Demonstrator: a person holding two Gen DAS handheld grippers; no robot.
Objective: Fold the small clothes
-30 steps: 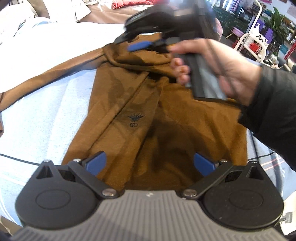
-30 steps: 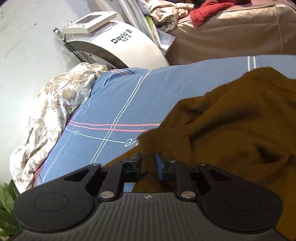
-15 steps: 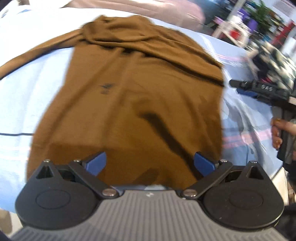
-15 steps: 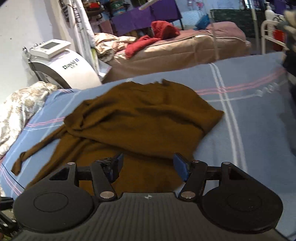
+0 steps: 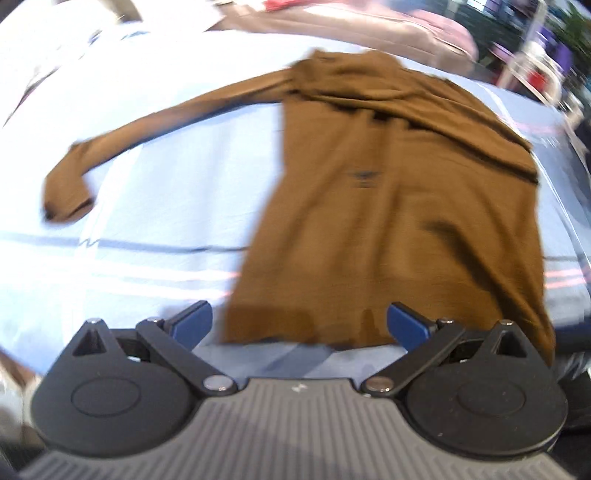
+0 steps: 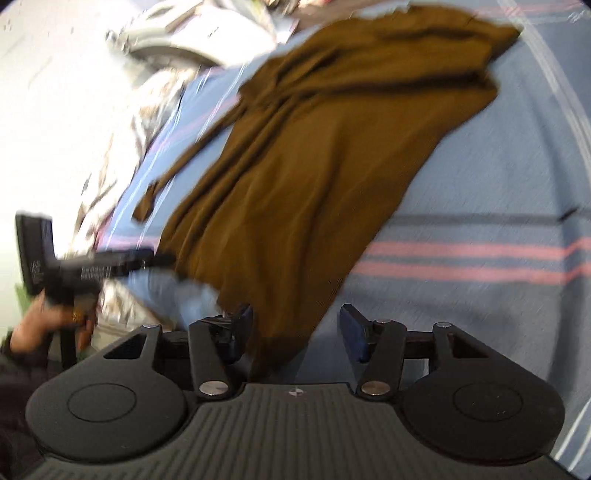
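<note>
A brown long-sleeved top (image 5: 388,206) lies on the blue striped bedsheet (image 5: 147,206), one sleeve (image 5: 147,125) stretched out to the left and the far shoulder folded over the body. My left gripper (image 5: 299,325) is open at the near hem, with the hem's left part lying between its fingers. In the right wrist view the top (image 6: 314,155) runs diagonally, and its near hem corner lies between the blue pads of my right gripper (image 6: 297,326). Those jaws are closing and do not press the cloth. The left gripper (image 6: 122,262) also shows there, held by a hand (image 6: 48,328).
A floral quilt (image 6: 147,107) and a white machine (image 6: 192,40) lie beyond the sheet's left side. A tan bed (image 5: 369,26) stands behind. A white rack (image 5: 535,66) is at the far right. The pink-striped sheet (image 6: 480,254) spreads to the right of the top.
My right gripper let go of the fabric at the far shoulder, opened, and drew back to the near hem corner. My left gripper shifted left along the hem, bringing the sleeve into view.
</note>
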